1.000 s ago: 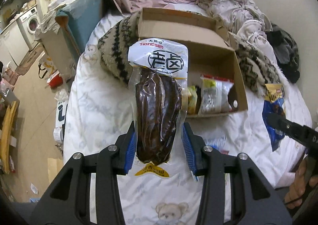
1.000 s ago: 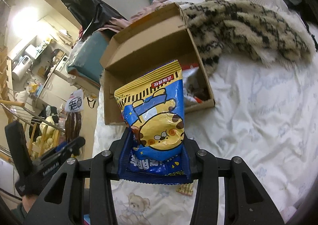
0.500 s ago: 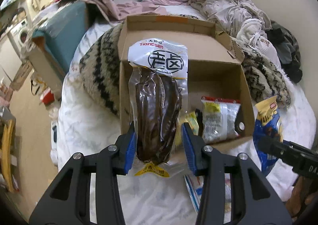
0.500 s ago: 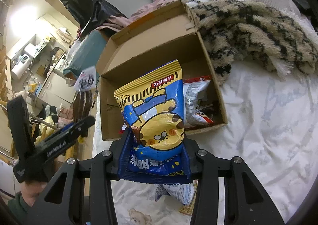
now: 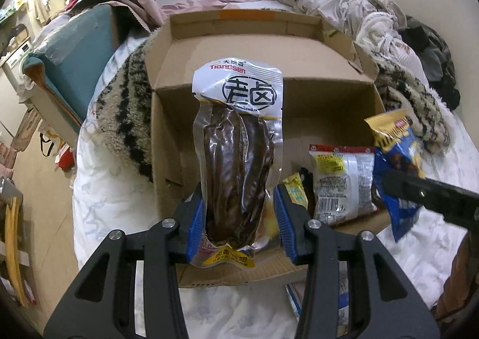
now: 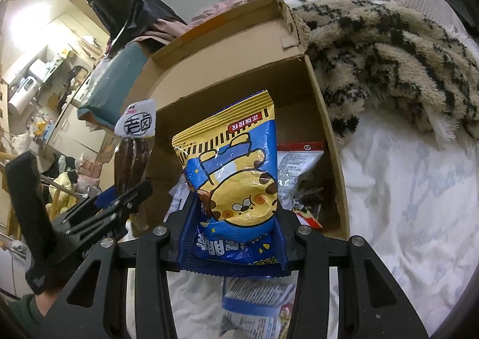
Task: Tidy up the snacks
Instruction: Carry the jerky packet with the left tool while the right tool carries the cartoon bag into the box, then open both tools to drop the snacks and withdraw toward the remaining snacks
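vacuum pack (image 5: 238, 159) — "TIANGSEN", "老卤" | blue-yellow snack bag (image 6: 238, 177) — "正版授权"

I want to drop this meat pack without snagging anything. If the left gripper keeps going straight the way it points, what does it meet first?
Probably the cardboard box: the left gripper, shut on the meat pack, points into its open left part. The snack bags lie off to the right. Depth is unclear.

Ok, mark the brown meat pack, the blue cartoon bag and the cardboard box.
brown meat pack (image 5: 238, 171), left wrist view, dark middle.
blue cartoon bag (image 6: 239, 177), right wrist view, yellow cartoon.
cardboard box (image 5: 254, 57), left wrist view, back flap.
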`<state>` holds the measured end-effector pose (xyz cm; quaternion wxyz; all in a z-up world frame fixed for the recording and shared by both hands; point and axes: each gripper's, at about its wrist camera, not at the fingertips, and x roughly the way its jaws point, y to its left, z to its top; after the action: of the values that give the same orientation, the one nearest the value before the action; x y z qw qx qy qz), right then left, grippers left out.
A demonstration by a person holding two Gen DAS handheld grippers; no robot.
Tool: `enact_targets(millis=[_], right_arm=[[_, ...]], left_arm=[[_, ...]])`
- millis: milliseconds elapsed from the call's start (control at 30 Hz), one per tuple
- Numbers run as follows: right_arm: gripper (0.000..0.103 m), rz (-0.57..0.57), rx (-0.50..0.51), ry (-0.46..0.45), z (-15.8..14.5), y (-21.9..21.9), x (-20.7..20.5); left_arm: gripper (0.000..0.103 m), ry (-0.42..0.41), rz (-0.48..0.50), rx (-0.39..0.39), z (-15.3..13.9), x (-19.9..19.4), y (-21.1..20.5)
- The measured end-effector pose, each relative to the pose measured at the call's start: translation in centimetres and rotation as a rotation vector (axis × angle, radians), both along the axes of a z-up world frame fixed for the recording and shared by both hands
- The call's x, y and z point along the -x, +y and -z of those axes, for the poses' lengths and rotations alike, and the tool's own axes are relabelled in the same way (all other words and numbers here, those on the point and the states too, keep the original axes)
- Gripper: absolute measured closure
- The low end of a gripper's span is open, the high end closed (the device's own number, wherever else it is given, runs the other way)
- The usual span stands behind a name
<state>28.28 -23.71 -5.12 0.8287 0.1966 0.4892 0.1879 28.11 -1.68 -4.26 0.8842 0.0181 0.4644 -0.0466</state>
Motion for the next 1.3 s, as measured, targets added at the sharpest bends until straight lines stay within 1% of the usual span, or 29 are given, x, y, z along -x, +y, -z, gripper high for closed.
enact_targets(millis=[200, 300, 333, 367, 400, 500, 533, 567, 600, 667, 700, 767, 867, 1067, 1133, 1200, 1300], right_arm=[[0.055, 0.006, -0.024, 0.063, 1.8, 0.3, -0.9], [0.055, 0.005, -0.027, 0.062, 1.9, 0.5, -1.0], [0.055, 0.003, -0.031, 0.063, 1.9, 0.4, -1.1], [0.053, 0.003, -0.033, 0.063, 1.9, 0.4, -1.1], [0.05, 0.006, -0.033, 0.061, 1.9, 0.3, -1.1], [0.04, 0.016, -0.04, 0.049, 1.8, 0.0, -0.9], [0.033, 0.019, -0.045, 0.049, 1.8, -0.1, -0.9], [0.026, 0.022, -0.045, 0.049, 1.7, -0.2, -0.9], [0.022, 0.03, -0.042, 0.045, 1.6, -0.2, -0.8], [0.022, 0.032, -0.04, 0.041, 1.5, -0.3, -0.7], [0.022, 0.029, -0.04, 0.042, 1.5, -0.3, -0.7], [0.022, 0.032, -0.039, 0.035, 1.3, -0.5, -0.6], [0.022, 0.042, -0.042, 0.042, 1.3, -0.5, -0.6], [0.022, 0.04, -0.036, 0.023, 0.7, -0.7, -0.2], [0.022, 0.039, -0.034, 0.016, 0.3, -0.6, -0.1], [0.022, 0.039, -0.046, 0.021, -0.1, -0.7, 0.1], [0.022, 0.044, -0.058, 0.002, -1.3, -1.0, 0.9]], left_arm=[[0.061, 0.008, -0.009, 0.001, 0.6, 0.0, 0.2], [0.059, 0.025, -0.015, 0.009, 0.9, -0.1, 0.3], [0.057, 0.031, -0.016, 0.012, 1.0, -0.2, 0.3], [0.055, 0.033, -0.019, 0.013, 1.0, -0.1, 0.3], [0.054, 0.032, -0.017, 0.016, 1.0, -0.1, 0.4], [0.044, 0.02, -0.016, 0.0, 0.8, 0.1, 0.3], [0.039, 0.017, -0.02, -0.001, 0.8, 0.2, 0.4], [0.038, 0.014, -0.022, 0.003, 0.7, 0.3, 0.4], [0.036, 0.013, -0.023, 0.006, 0.5, 0.4, 0.4], [0.018, 0.007, -0.025, -0.001, 0.3, 0.6, 0.4], [0.016, -0.007, -0.026, -0.01, 0.2, 0.9, 0.3], [0.016, -0.026, -0.02, -0.021, -0.1, 1.2, 0.3], [0.016, -0.03, -0.015, -0.031, -0.2, 1.3, 0.3], [0.016, -0.04, -0.034, -0.022, -0.5, 1.8, 0.5], [0.016, -0.063, -0.05, -0.027, -0.8, 2.2, 0.8], [0.016, -0.085, -0.069, -0.011, -1.3, 2.6, 1.2], [0.016, -0.089, -0.097, 0.009, -1.9, 3.4, 1.9]])
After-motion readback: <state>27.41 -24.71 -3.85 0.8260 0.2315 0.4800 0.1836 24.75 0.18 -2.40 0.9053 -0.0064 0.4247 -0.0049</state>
